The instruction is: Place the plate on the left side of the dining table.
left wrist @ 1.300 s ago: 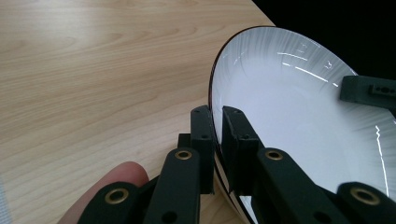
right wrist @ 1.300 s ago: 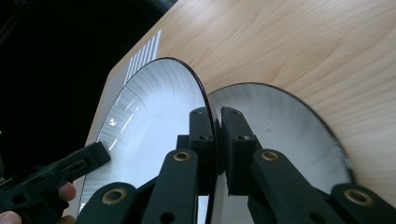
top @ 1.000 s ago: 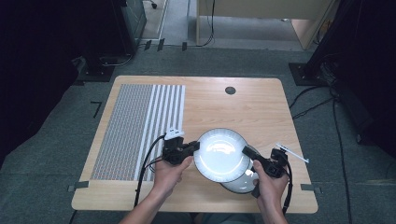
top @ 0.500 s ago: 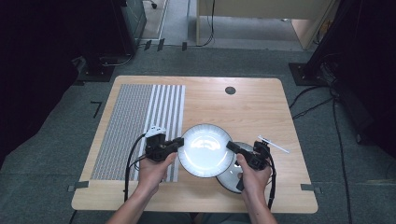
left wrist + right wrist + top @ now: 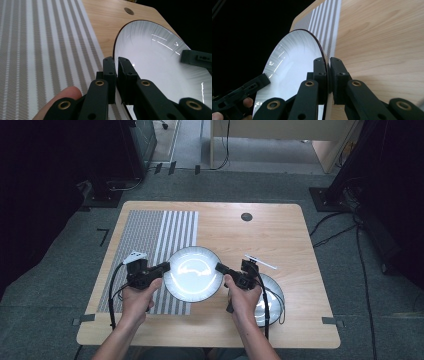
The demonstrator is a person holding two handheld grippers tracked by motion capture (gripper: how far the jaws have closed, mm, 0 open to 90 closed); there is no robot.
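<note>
Above the near half of the wooden table (image 5: 280, 230): one white plate (image 5: 193, 273) carried between two grippers.
Left gripper (image 5: 164, 267) pinching the plate's left rim, right gripper (image 5: 220, 268) pinching the opposite rim, jaws of each pressed onto the dark edge. Plate over the right edge of one striped placemat (image 5: 150, 235). One more plate (image 5: 270, 295) lying flat under the right hand (image 5: 244, 296), one round grommet (image 5: 246, 216) near the far edge.

A striped mat (image 5: 150, 245) covers the wooden table (image 5: 280, 230) (left side only).
</note>
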